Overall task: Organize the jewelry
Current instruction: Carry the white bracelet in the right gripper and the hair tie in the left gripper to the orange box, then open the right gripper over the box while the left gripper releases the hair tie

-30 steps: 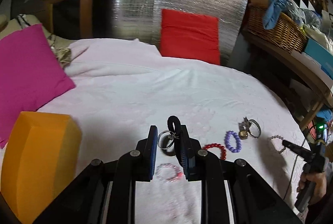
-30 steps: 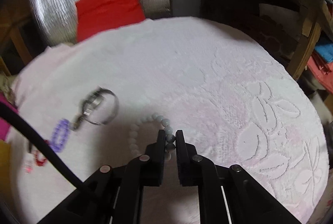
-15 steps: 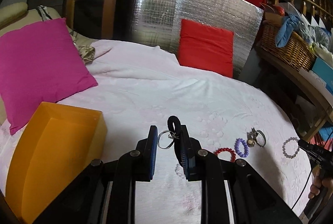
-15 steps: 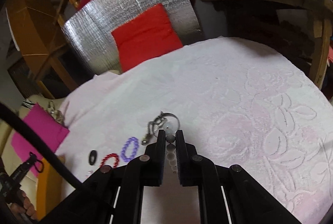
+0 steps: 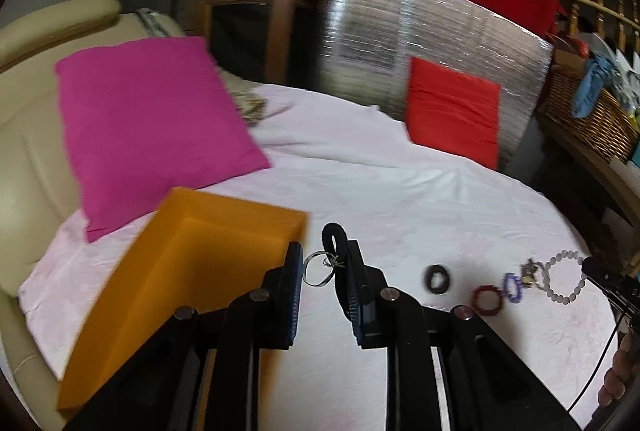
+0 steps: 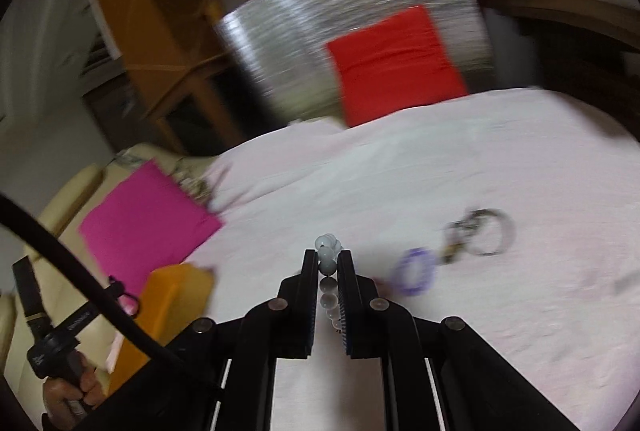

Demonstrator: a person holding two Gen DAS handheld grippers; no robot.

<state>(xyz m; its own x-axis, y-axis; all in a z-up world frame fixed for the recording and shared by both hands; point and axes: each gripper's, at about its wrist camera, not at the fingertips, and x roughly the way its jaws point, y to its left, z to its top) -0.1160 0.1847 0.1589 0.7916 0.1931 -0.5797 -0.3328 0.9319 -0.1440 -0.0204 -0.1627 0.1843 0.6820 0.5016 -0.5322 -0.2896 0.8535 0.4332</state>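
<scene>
My left gripper [image 5: 324,269]: jaws clamped across a silver ring [image 5: 318,268] with a black loop [image 5: 333,239] tied to it; the ring spans the gap between the pads, and the loop stands up against the right-hand pad. Held clear above the bed, centre-low in the left wrist view. Just left of the jaws, the orange box [image 5: 168,287] with its open corner toward me, sitting on the pale pink bedspread [image 5: 400,199].

My right gripper [image 6: 327,259]: jaws pinched tight on a pale grey bead bracelet [image 6: 326,251]; a few beads bunch above the tips and the rest hang down through the narrow gap. In the left wrist view the same bracelet [image 5: 566,277] shows as an open loop at the far right edge, at the tip of that gripper.

On the bedspread, right of centre in the left wrist view, in a loose row: a dark ring-shaped piece [image 5: 437,277], a red bead bracelet [image 5: 488,301], a purple bead bracelet [image 5: 513,286], then a metal keyring cluster [image 5: 530,271]. The right wrist view is blurred, but the purple bracelet [image 6: 414,271] and the keyring [image 6: 486,231] lie right of my jaws.

Further out: magenta pillow [image 5: 148,127] upper left, leaning on a cream sofa [image 5: 32,119]. Red cushion [image 5: 452,111] against a silver foil panel [image 5: 400,43], upper centre. Wicker basket [image 5: 592,119] at the right edge.
</scene>
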